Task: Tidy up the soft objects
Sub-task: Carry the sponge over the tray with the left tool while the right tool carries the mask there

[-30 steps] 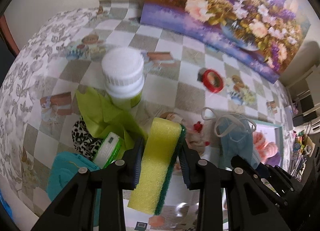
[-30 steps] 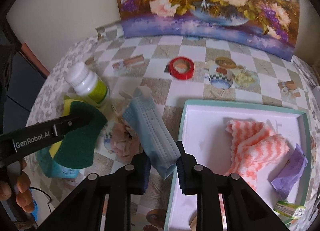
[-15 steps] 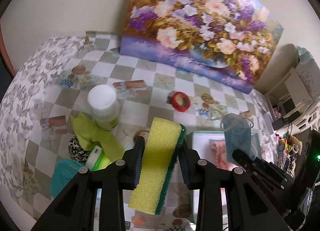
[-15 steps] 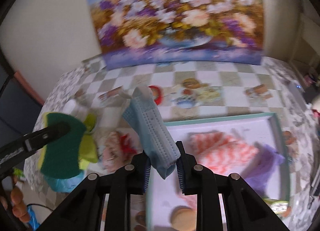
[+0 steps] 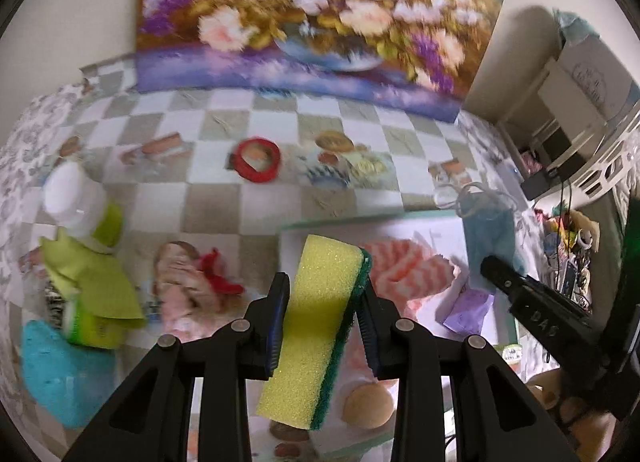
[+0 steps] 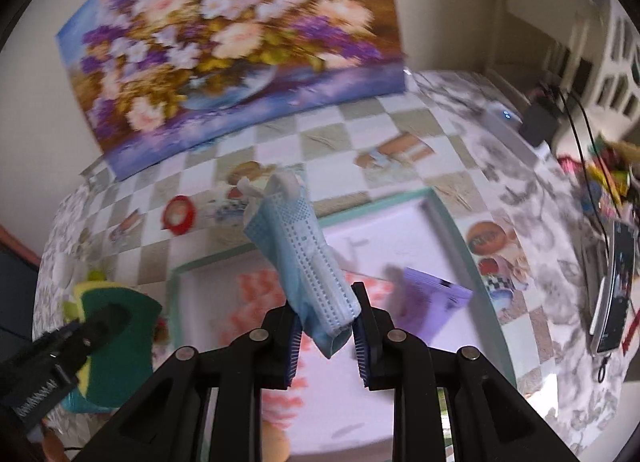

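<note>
Left wrist view: hand-held gripper (image 5: 322, 312), clamping sponge (image 5: 316, 322), now over tray (image 5: 344, 221).

You have a yellow sponge (image 5: 316, 326) with a dark green scrub face on its right side, standing on end and leaning right, above the tray's (image 5: 340, 223) near left corner. Your blue pleated face mask (image 6: 308, 266) is folded into a narrow bundle, tilted with its white ear loops at the far end, above the tray's middle. In the white, teal-rimmed tray lie a crumpled orange-and-white striped cloth (image 5: 404, 270) and, right of it, a flat purple packet (image 6: 430, 304).
</note>
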